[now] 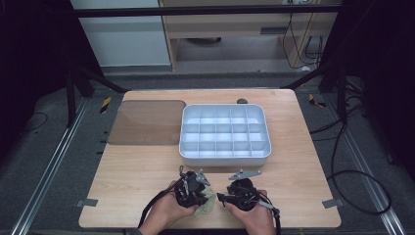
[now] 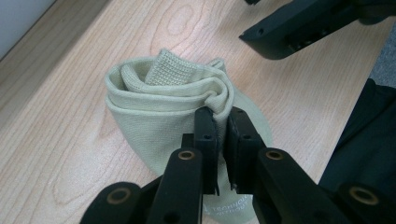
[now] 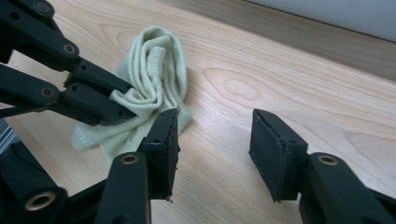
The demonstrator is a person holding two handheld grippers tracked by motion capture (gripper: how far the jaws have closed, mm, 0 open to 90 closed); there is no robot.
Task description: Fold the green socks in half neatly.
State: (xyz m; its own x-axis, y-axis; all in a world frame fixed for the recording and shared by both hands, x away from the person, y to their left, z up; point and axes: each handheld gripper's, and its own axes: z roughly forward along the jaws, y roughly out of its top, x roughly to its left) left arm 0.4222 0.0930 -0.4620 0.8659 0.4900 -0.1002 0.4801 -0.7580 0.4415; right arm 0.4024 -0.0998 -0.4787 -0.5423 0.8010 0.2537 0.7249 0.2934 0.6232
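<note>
While the left gripper (image 2: 223, 119) pinches a fold of the pale yellow-green knitted sock (image 2: 159, 102) between its closed jaws, the garment rests rolled on the near edge of the light wooden table (image 1: 132, 171), apparently pinned there so the roll keeps its shape. Just beside it, the right gripper (image 3: 215, 140) stands with jaws parted and nothing between them, one jaw close to the sock's edge, probably positioned for a fresh hold. Farther off sits the white plastic compartment tray (image 1: 225, 155), its cells bare, and left of it a flat translucent brown lid (image 1: 147, 122), likely set aside for access.
</note>
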